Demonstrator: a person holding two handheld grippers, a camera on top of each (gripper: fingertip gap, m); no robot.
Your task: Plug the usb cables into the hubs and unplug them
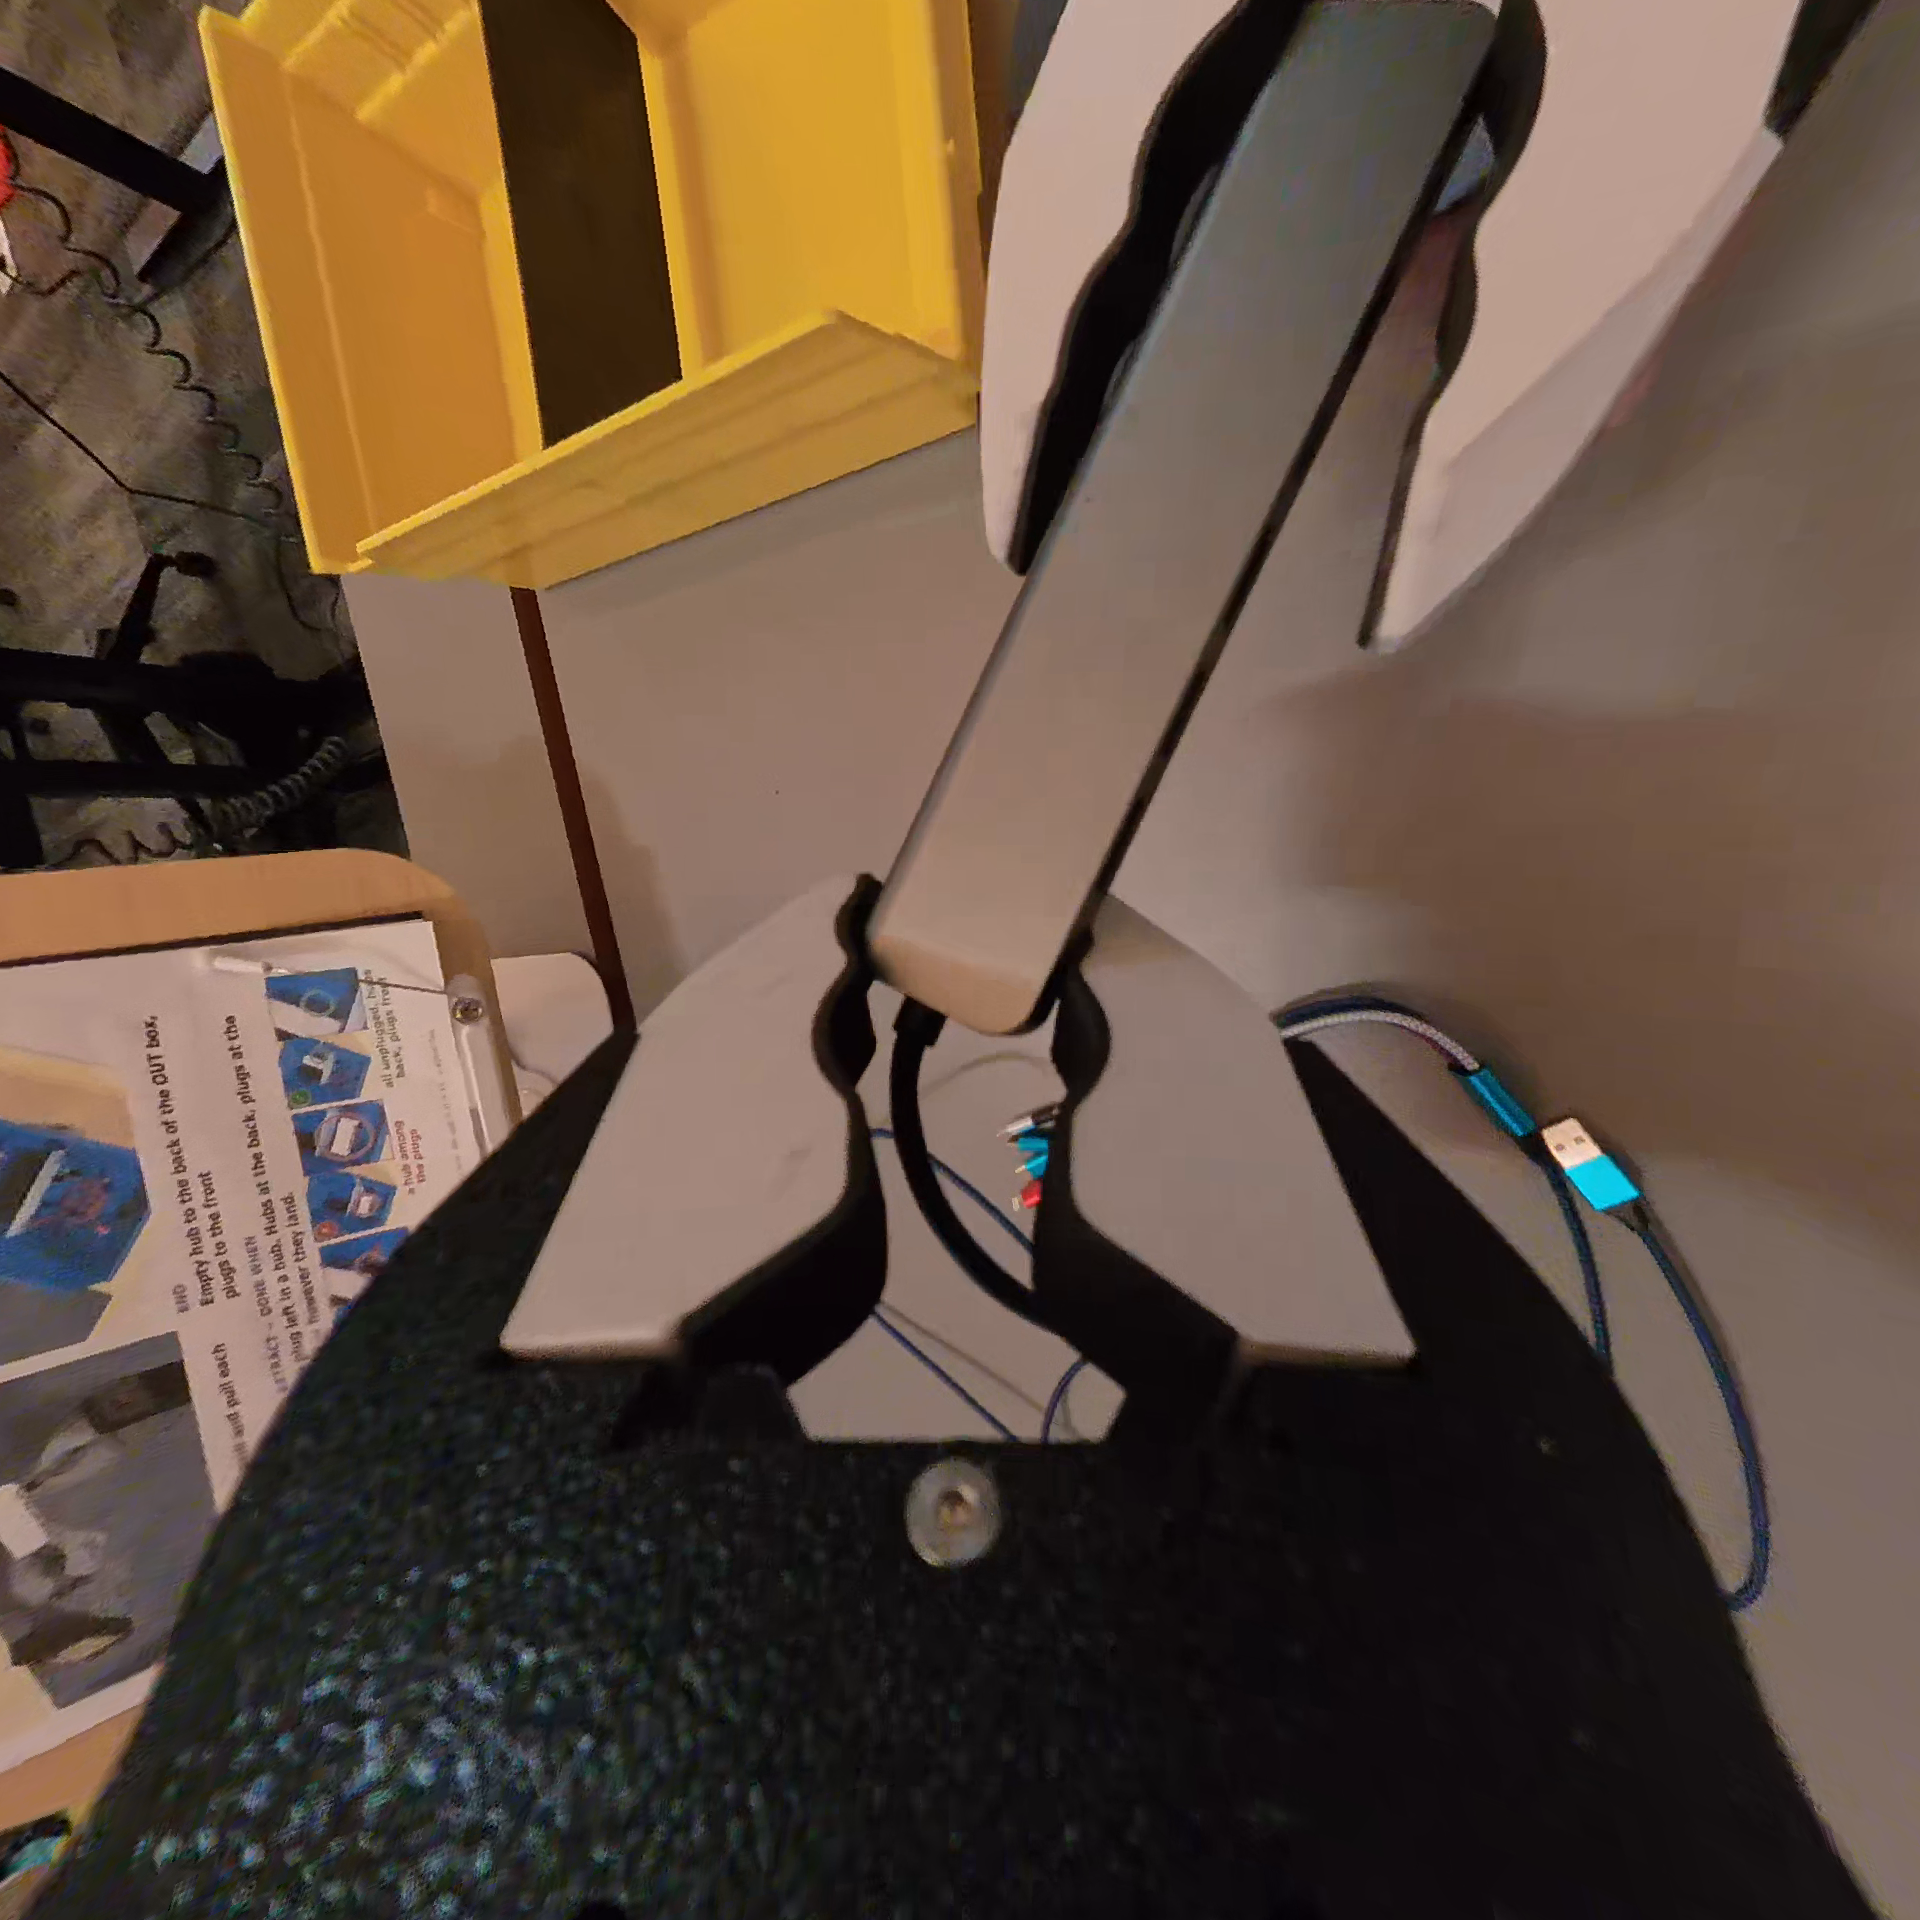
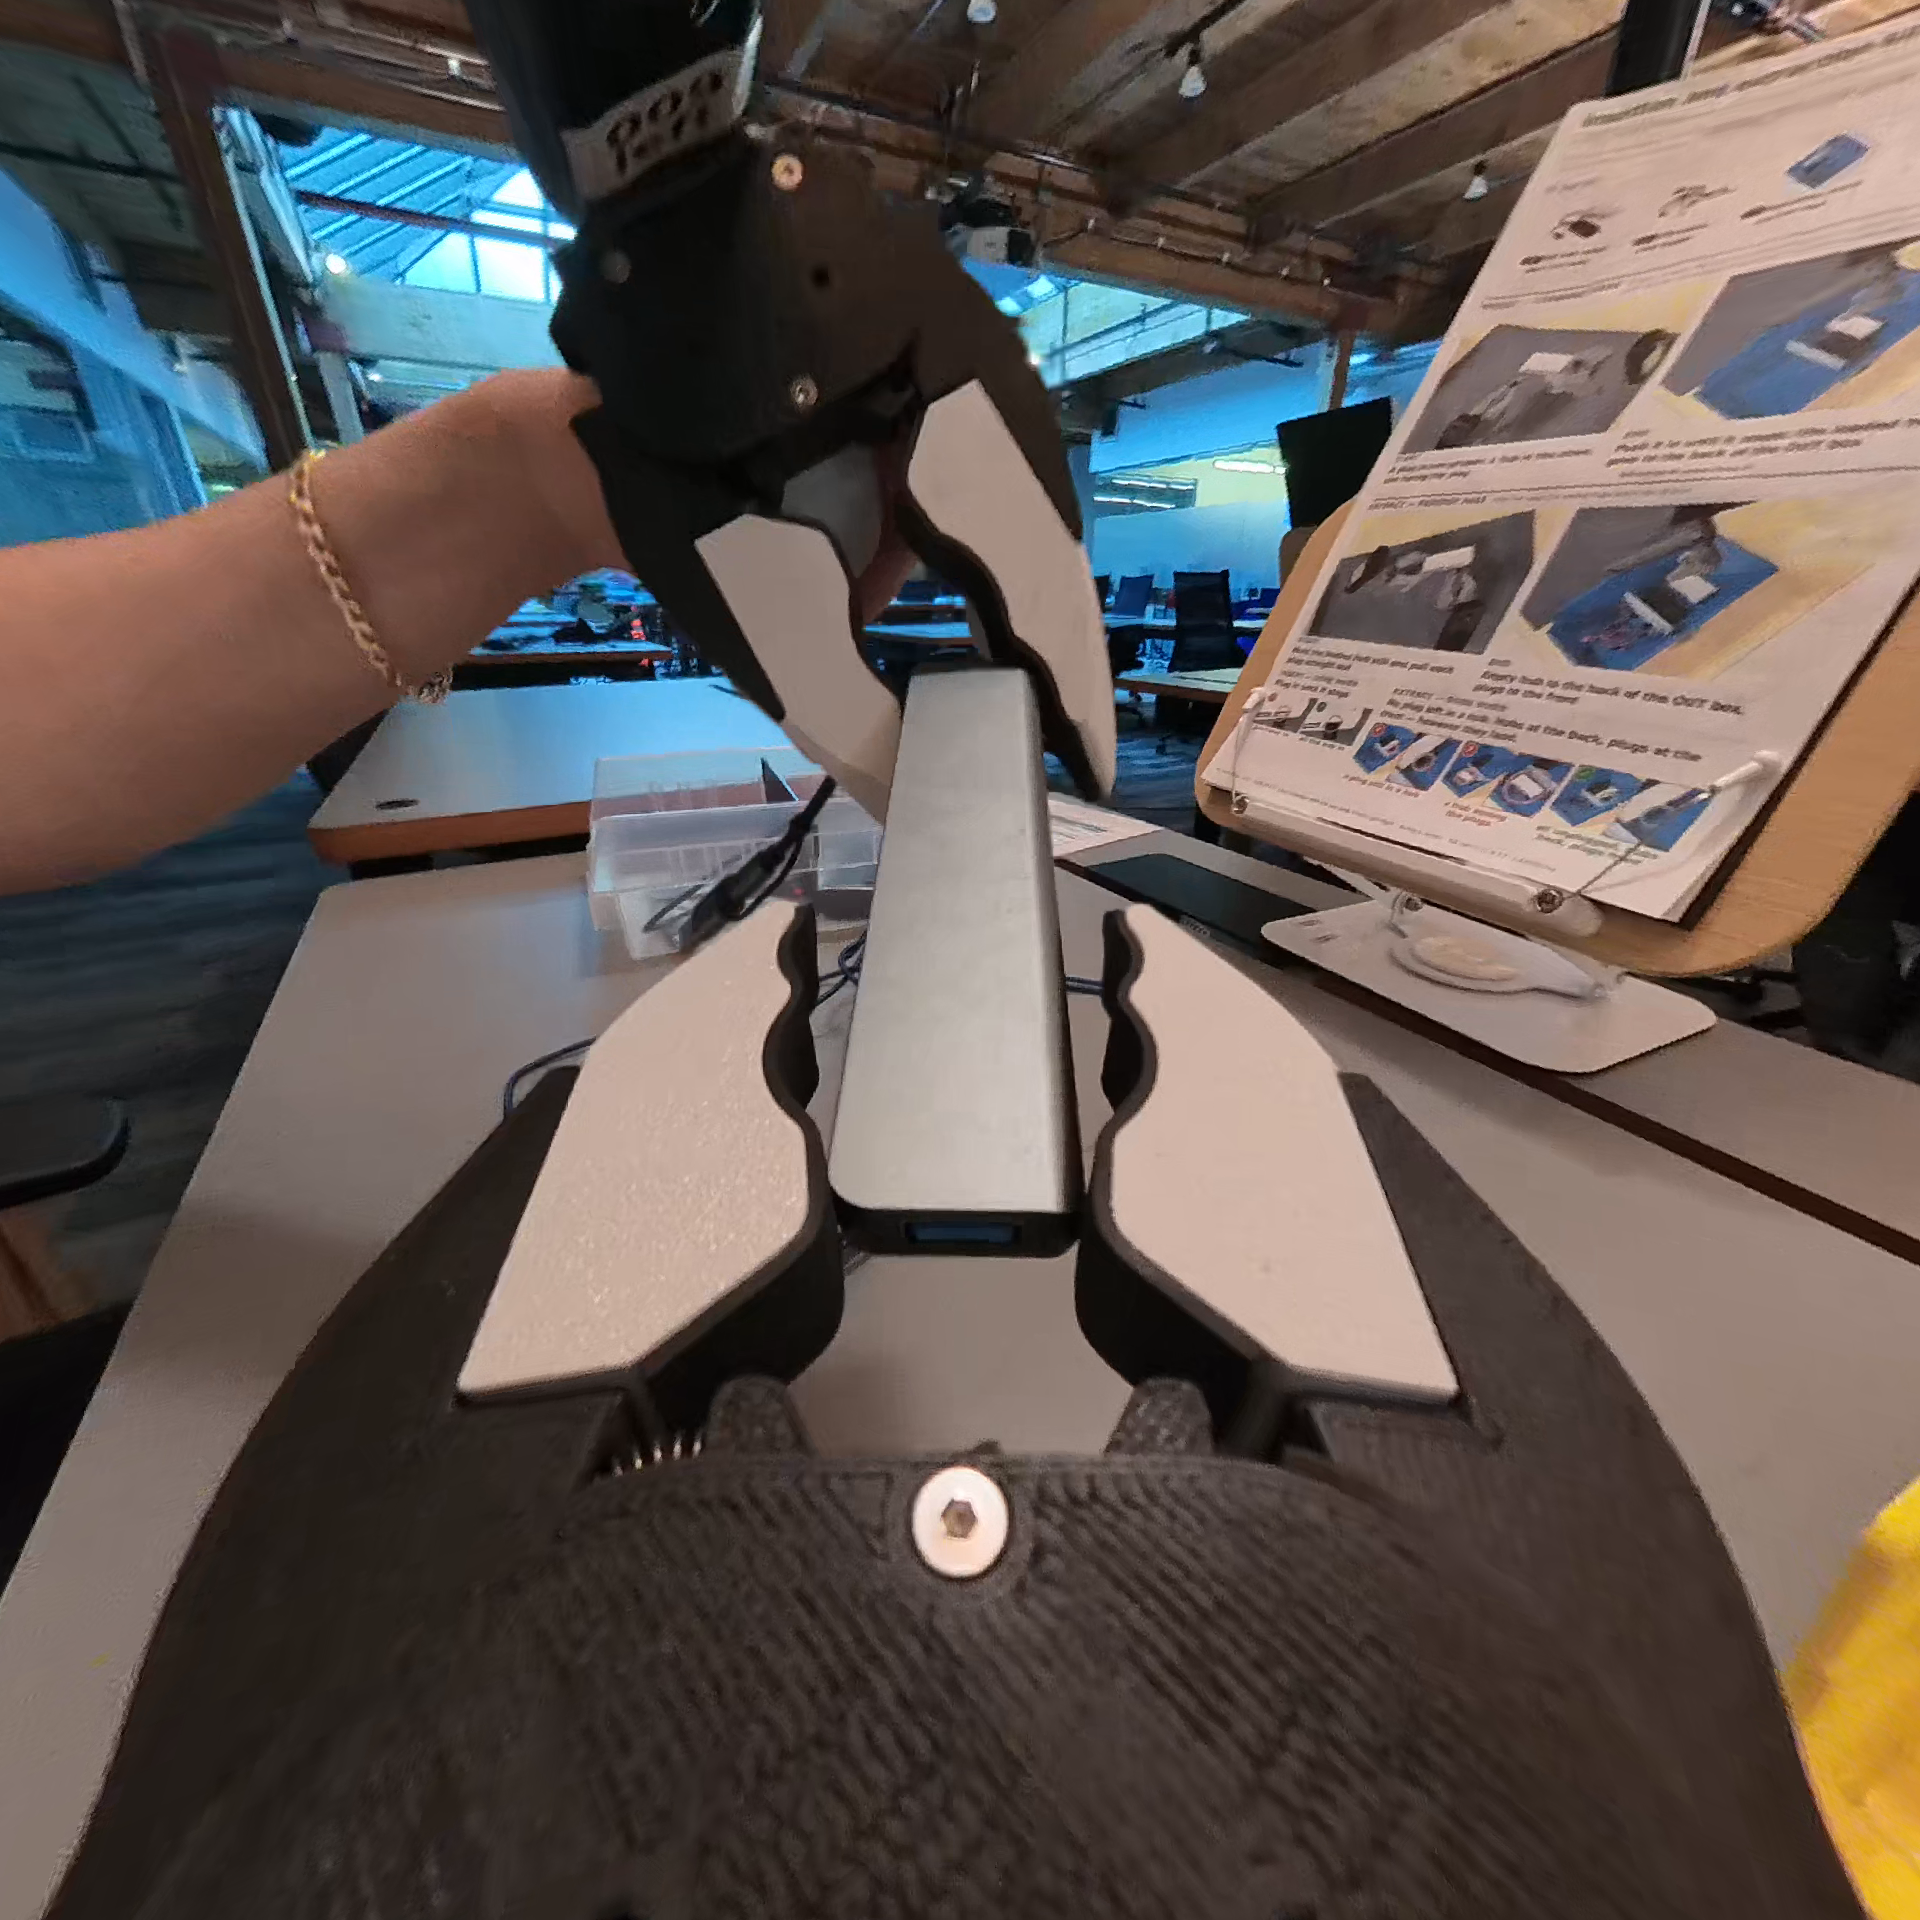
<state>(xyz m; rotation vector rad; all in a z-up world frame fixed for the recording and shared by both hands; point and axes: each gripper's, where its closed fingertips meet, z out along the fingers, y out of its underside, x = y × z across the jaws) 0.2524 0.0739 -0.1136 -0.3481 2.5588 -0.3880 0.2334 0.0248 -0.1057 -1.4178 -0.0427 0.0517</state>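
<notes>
A long grey USB hub [image 1: 1143, 540] is held off the grey table [image 1: 748, 727] by both grippers, one at each end. My left gripper [image 1: 971, 935] is shut on the hub end that carries a black cable [image 1: 909, 1132]. My right gripper [image 2: 961, 914] is shut on the other end of the hub [image 2: 956, 987], where a blue port [image 2: 956, 1233] faces the camera and is empty. The right gripper also shows in the left wrist view [image 1: 1195, 592], and the left gripper in the right wrist view [image 2: 987, 769]. A blue braided USB cable [image 1: 1569, 1153] lies unplugged on the table.
A yellow bin [image 1: 623, 312] stands at the table's far edge. An instruction sheet on a wooden stand [image 2: 1558, 623] is beside the work area. A clear plastic box [image 2: 707, 831] sits behind the hub. Several small plugs [image 1: 1034, 1153] lie under the left gripper. A person's hand [image 2: 468, 499] holds the left gripper. About 6 cm separates my left fingertips from my right.
</notes>
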